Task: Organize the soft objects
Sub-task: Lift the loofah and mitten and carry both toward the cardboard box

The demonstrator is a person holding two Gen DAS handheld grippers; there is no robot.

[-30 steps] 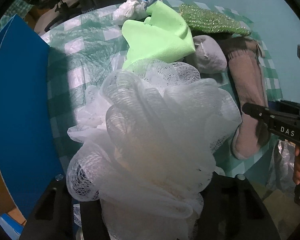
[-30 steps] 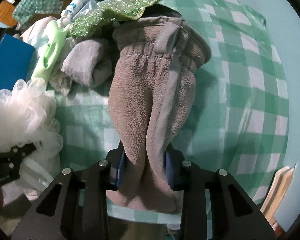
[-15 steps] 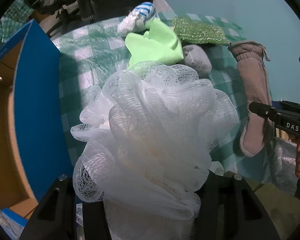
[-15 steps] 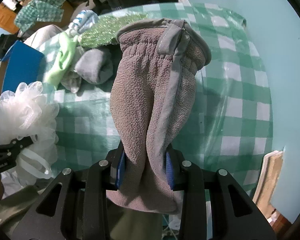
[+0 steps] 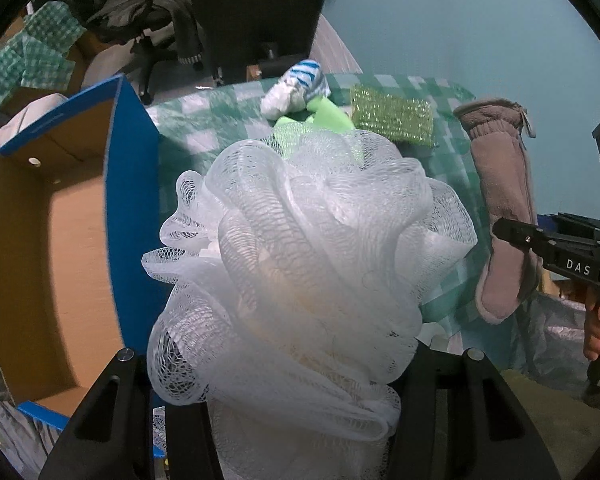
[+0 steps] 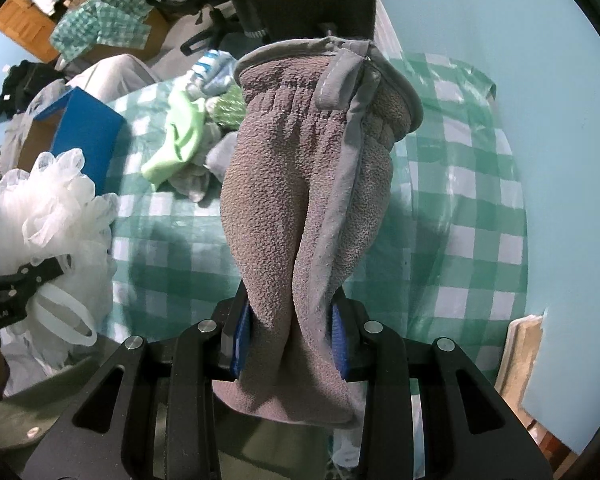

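In the left wrist view, an open cardboard box (image 5: 60, 240) with blue outer walls sits at about nine o'clock, its brown inside showing, just beside the green-checked worktop (image 5: 204, 120). At the centre the left gripper (image 5: 300, 380) is clamped on a white mesh bath pouf (image 5: 300, 260), which bulges up from between its fingers and hides much of the worktop behind it. Beyond the pouf, toward twelve o'clock, lie a blue-and-white striped sock (image 5: 300, 86), a light green cloth (image 5: 328, 118) and, just to their right, a glittery green scouring pad (image 5: 392, 114). At three o'clock the grey fleece mitten (image 5: 504, 208) hangs cuff-up from the right gripper (image 6: 292, 344), whose black finger crosses its lower part. In the right wrist view that gripper is closed on the mitten's lower end, blue pads pressing its sides, the cuff reaching toward twelve o'clock and held above the checked cloth. At nine o'clock there the pouf shows in the other gripper, with the box and the small heap of cloths near eleven o'clock.
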